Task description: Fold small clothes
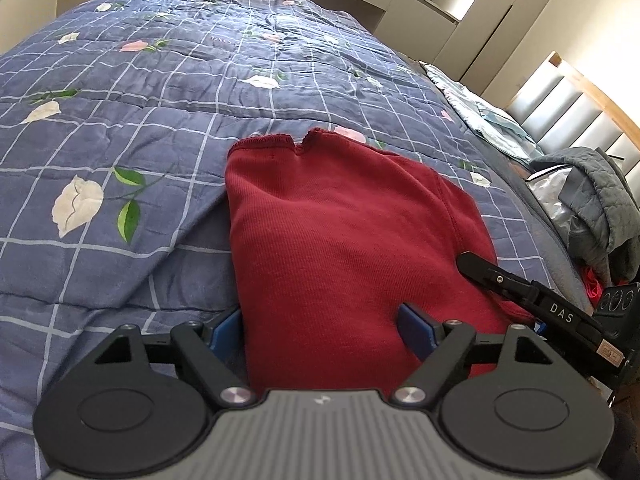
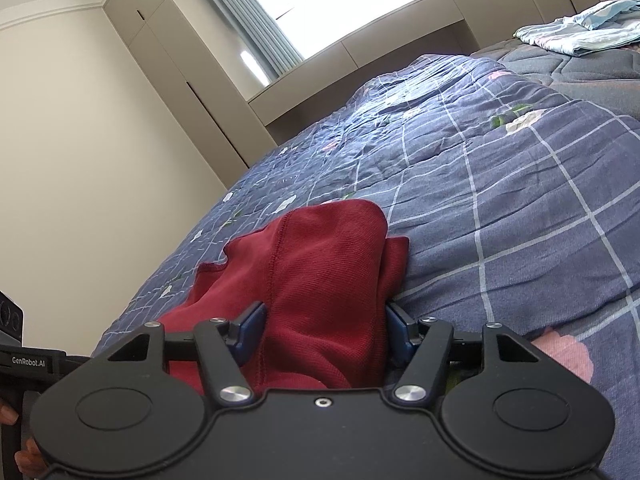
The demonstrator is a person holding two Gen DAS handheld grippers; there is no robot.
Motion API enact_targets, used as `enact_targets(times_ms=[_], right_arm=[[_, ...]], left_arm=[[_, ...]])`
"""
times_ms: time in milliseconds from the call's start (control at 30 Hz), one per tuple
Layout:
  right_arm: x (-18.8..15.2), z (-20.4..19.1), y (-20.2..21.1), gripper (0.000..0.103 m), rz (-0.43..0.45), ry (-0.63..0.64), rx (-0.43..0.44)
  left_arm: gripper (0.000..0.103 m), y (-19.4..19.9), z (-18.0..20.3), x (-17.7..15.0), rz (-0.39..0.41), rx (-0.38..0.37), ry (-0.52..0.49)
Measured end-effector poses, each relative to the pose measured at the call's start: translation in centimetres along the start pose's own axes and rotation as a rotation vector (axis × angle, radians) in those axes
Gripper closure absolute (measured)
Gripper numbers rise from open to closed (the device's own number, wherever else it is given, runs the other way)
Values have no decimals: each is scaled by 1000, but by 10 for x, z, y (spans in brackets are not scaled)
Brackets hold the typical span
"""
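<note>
A small dark red ribbed garment (image 1: 340,240) lies on the blue checked flowered quilt (image 1: 120,120), its near edge lifted. My left gripper (image 1: 324,330) has its blue pads wide apart, with the garment's near edge bunched between them. My right gripper (image 2: 324,330) also has its pads apart with the red garment (image 2: 324,272) bunched between them. The right gripper's finger (image 1: 520,284) shows in the left wrist view at the garment's right edge. Whether either pair of pads presses the cloth is not clear.
A grey quilted jacket (image 1: 592,200) and a silvery bag lie at the bed's right edge. A folded light blue cloth (image 2: 576,34) lies far on the bed. A padded headboard (image 1: 580,112) stands at the right. Cabinets and a window ledge (image 2: 360,48) stand beyond the bed.
</note>
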State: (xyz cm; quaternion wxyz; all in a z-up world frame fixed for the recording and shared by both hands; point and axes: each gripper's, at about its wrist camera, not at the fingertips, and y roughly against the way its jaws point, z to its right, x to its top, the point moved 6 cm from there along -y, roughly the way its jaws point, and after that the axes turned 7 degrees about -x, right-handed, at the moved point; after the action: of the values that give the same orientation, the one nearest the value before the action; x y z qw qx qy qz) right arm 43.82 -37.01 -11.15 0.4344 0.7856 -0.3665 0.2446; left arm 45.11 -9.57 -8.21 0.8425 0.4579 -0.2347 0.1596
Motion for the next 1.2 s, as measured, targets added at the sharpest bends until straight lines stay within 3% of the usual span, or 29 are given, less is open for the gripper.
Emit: enact_targets(times_ms=[300,400,567,733,933,1200], right_arm=[[0,-3,2,44,8,24,-15],[-1,-6,4,51,17,34,2],[-5,-9,13,63,41,10,26],[-2,-25,27,68,76,24,22],[5,-57,38,69,96,61,71],[2,-118,31,69,61,111,143]], left_arm=[[25,0,3,3,-11,20,4],[35,4,6,4,-7,29,1],[56,21,25,1,29,65,-97],[64,37,36,2,51,57,-117],[67,56,38,5,59,33,-132],[68,104,11,15,115,67,-129]])
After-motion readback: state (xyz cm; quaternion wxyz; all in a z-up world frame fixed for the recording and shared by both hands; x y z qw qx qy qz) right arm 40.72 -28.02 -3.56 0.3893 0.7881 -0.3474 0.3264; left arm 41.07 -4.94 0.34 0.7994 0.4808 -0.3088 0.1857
